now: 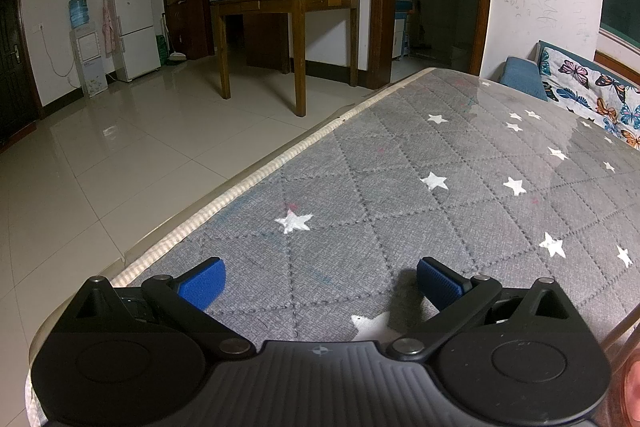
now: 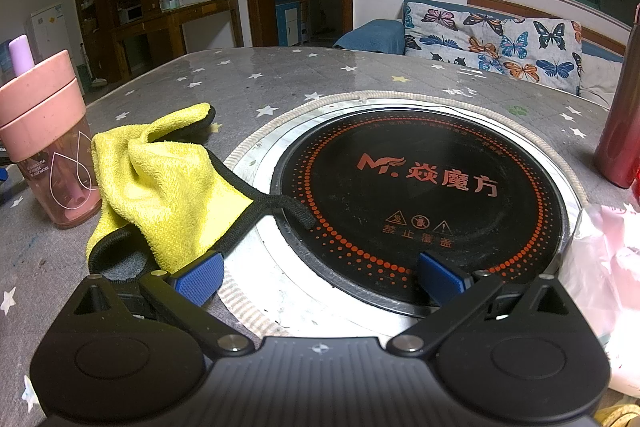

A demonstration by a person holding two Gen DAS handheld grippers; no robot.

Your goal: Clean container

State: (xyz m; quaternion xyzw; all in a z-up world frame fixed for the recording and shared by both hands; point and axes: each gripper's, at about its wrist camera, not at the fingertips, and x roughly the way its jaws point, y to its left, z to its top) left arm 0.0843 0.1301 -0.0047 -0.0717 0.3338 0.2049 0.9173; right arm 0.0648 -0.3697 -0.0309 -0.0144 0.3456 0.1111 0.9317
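Observation:
A pink translucent cup (image 2: 52, 143) with a pink lid and a lilac spout stands upright at the left of the right wrist view. Beside it a crumpled yellow cloth (image 2: 160, 183) with black trim lies on the grey star-patterned table cover (image 2: 248, 83), its edge reaching the metal ring of the hob. My right gripper (image 2: 320, 279) is open, low over the near rim of the black induction hob (image 2: 420, 187), with nothing between its blue pads; the cloth sits just ahead of its left pad. My left gripper (image 1: 322, 281) is open over the bare table cover (image 1: 400, 187). The cup and cloth are outside its view.
A dark red bottle (image 2: 620, 131) stands at the right edge, with a pink plastic bag (image 2: 600, 267) in front of it. The table's edge (image 1: 240, 187) runs diagonally left of my left gripper, with tiled floor beyond. A butterfly-print sofa (image 2: 492, 39) lies behind the table.

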